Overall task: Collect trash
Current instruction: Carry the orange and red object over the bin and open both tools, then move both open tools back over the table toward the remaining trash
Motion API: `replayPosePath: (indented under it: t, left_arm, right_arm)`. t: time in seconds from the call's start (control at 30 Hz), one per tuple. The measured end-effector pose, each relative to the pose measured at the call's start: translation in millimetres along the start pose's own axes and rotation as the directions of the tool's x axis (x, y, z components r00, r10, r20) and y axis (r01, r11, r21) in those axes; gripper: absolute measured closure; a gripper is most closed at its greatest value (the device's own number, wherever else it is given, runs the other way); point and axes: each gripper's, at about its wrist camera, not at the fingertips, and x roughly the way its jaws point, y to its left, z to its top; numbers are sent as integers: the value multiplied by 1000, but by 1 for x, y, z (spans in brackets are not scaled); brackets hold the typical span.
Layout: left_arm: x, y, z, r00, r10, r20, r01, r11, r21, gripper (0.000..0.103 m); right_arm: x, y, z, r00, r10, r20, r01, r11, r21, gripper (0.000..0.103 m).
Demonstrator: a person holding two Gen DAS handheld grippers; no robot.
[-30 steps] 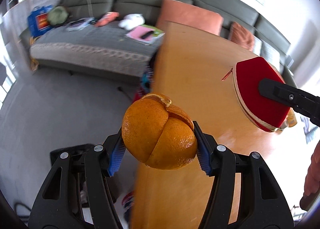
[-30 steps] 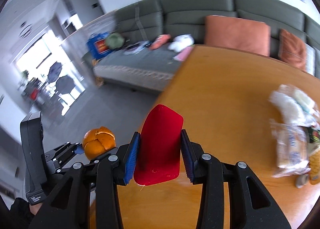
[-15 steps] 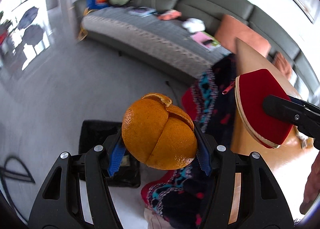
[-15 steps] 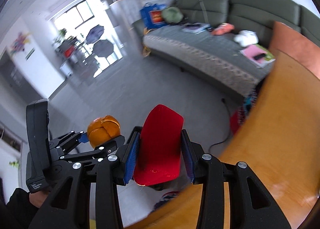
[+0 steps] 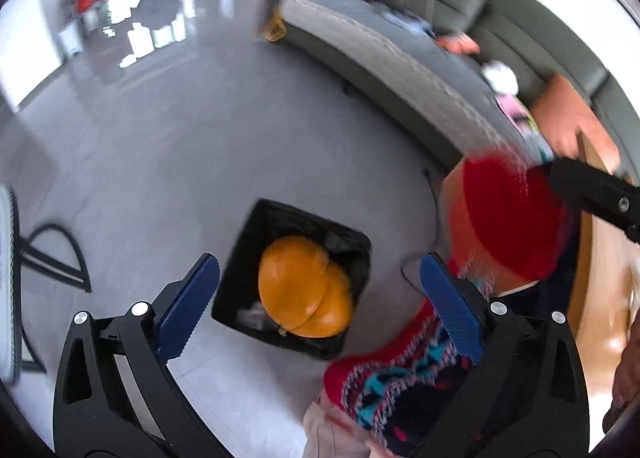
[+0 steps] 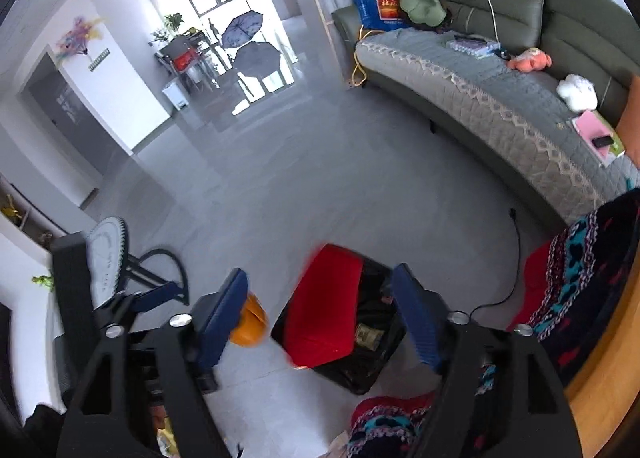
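You have both grippers tipped steeply down over the black bin (image 5: pixel 294 278) on the grey floor, which is why each camera looks almost straight into it. Your left gripper (image 5: pixel 320 298) has just been opening: its blue pads stand wide apart with nothing touching them, and the orange peel (image 5: pixel 306 288) shows free between them, over the bin's mouth, so it looks released to drop in. From the right camera that same peel (image 6: pixel 248 324) appears just left of the bin (image 6: pixel 360 354), partly hidden behind a blue pad, so whether it clears the rim I cannot tell. Your right gripper (image 6: pixel 320 322) has also just been opening; its pads are apart and the red paddle-shaped piece (image 6: pixel 326 310), blurred, sits between them without visible contact, over the left half of the bin's opening. Letting go this high makes sense, since the bin is low and near the wooden table (image 6: pixel 600 390) with the patterned knit cloth (image 6: pixel 580 258) draped at your right. The paddle is wide against the opening, so my guess is it could catch the rim.
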Motion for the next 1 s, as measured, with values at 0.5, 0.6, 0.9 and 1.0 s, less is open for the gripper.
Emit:
replayPosePath:
  t: [0.5,0.6,0.9,1.0]
  left_arm:
    - [8,14,0,999,9,-42,-11,999,-39,6]
    - [4,2,1,999,-4,-38,4,1000,-3,6]
    - [-13,-55,4,997,-74,-16,76,992,102,6]
    - [-17,-79,3,995,-96,-16,98,985,142,6]
  right_arm:
    - [-6,-13,-9,1000,-16,-13,16,999,37,26]
    - [-17,-21,-13,1000,-23,-2,24,998,52,27]
    - [-67,-61,-31,996,-72,60,64,990,124,26]
    - [-88,-79,-40,991,-101,85,86,983,161,26]
